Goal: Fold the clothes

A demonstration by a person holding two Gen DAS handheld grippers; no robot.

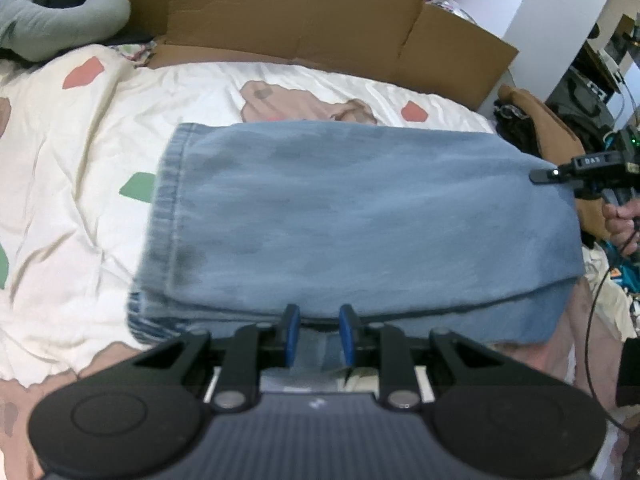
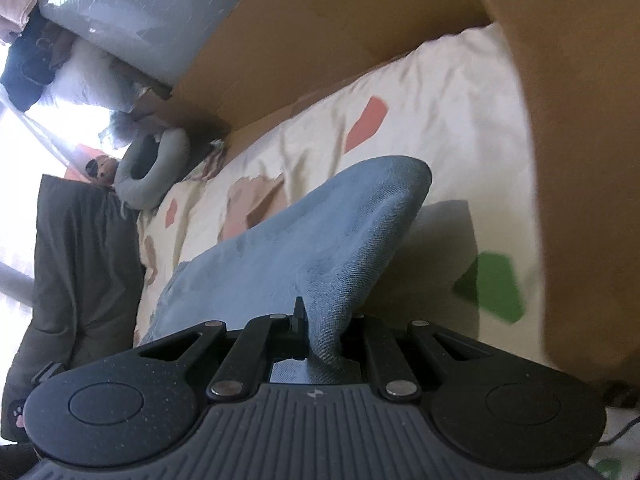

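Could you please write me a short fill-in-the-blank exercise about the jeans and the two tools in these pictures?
1. The garment being folded is a pair of light blue ____ lying on the patterned bedspread.
2. The right tool is shut on a pinched-up fold of the jeans, lifting it ____ the bedspread.
3. Behind the bed stands a wall of brown ____.
4. The left tool sits at the jeans' near edge, with denim ____ its blue pads.

Missing words: jeans; off; cardboard; between
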